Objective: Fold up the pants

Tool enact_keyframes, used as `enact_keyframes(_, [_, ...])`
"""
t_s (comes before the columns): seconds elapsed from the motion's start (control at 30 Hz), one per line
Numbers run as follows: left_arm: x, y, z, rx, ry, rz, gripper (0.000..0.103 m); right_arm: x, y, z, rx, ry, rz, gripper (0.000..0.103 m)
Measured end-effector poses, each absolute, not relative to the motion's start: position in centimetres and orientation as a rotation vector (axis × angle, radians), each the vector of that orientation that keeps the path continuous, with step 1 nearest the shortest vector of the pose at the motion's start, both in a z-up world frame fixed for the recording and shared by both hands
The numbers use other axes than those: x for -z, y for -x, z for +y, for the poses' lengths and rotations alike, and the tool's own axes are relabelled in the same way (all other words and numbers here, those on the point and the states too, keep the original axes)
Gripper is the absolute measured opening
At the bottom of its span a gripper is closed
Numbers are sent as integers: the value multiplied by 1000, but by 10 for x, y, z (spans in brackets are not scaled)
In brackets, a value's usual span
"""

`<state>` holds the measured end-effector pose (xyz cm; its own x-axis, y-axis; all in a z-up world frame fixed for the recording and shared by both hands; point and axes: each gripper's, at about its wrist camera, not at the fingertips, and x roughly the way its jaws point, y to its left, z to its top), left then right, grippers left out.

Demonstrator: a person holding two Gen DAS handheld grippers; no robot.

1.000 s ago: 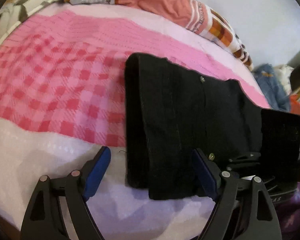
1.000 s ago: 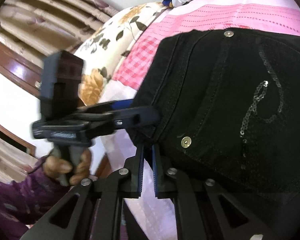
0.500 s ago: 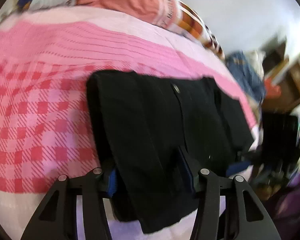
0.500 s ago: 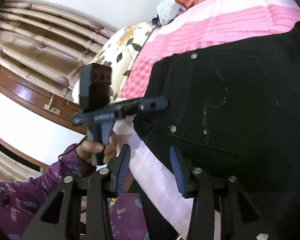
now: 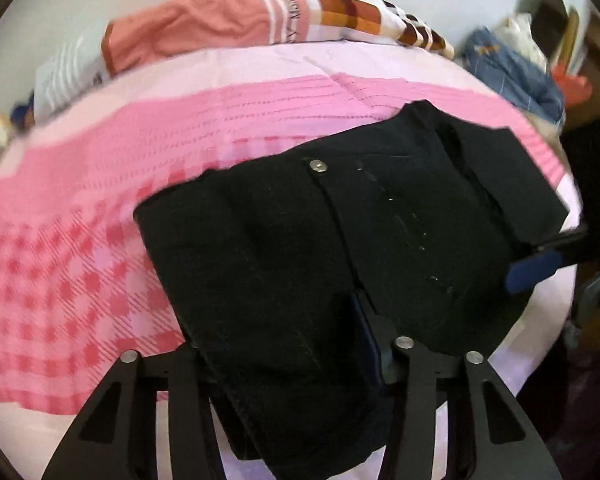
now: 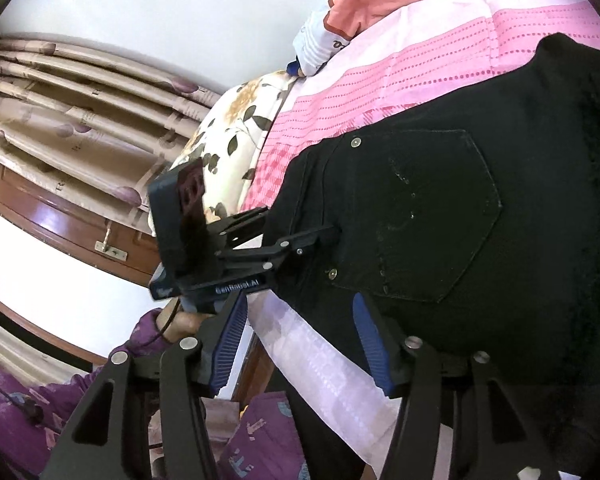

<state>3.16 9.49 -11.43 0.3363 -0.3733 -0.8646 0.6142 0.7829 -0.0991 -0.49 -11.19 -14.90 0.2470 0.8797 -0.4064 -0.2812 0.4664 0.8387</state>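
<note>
**Left gripper clamps the folded pants at the bed's near edge; right gripper stands apart**

The black pants [image 5: 300, 248] lie folded on a pink checked bedspread [image 5: 80, 240], close to the bed's near edge, with a back pocket [image 6: 440, 216] and its metal rivets facing up. One folded end hangs slightly past the pale border of the bedspread at that edge.

The left gripper [image 5: 284, 344] reaches onto the pants from the near edge. Its jaws have just been closing, and a thick fold of the black cloth now fills the gap between them: the cloth covers the left finger's pad, while the dark blue pad of the right finger [image 5: 366, 344] presses against the fold's side. In the right wrist view the same tool bites the pants' corner beside the waistband seam, held by a hand [image 6: 180, 322] in a purple sleeve.

The right gripper [image 6: 304, 340] sits at the near edge, just beside the pants. Its jaws have just been opening; the ribbed blue pads stand apart with only the pale bedspread border showing between them, gripping nothing.

At the bed's far edge lie a salmon and checked blanket [image 5: 228, 20] and a floral pillow [image 6: 236, 128].
</note>
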Motion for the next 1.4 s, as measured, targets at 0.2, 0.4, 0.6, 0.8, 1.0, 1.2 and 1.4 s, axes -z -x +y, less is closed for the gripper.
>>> enact_keyframes(0.2, [94, -26, 99, 610, -241, 1003, 29, 147, 6, -115, -890, -731, 1009, 56])
enact_keyframes(0.4, [81, -21, 88, 589, -262, 990, 29, 148, 8, -121, -895, -746, 992, 56])
enact_keyframes(0.6, [70, -14, 76, 579, -290, 977, 29, 152, 7, -124, -903, -767, 990, 57])
enact_keyframes(0.8, [62, -9, 66, 587, -300, 974, 29, 155, 6, -125, -908, -777, 989, 57])
enact_keyframes(1.0, [50, -11, 67, 652, -154, 1003, 29, 155, 2, -126, -917, -780, 979, 58])
enact_keyframes(1.2, [43, -19, 71, 746, 106, 1041, 29, 157, -3, -133, -921, -793, 966, 61])
enact_keyframes(1.4, [37, -21, 54, 820, 261, 1036, 29, 161, -8, -142, -940, -831, 962, 66])
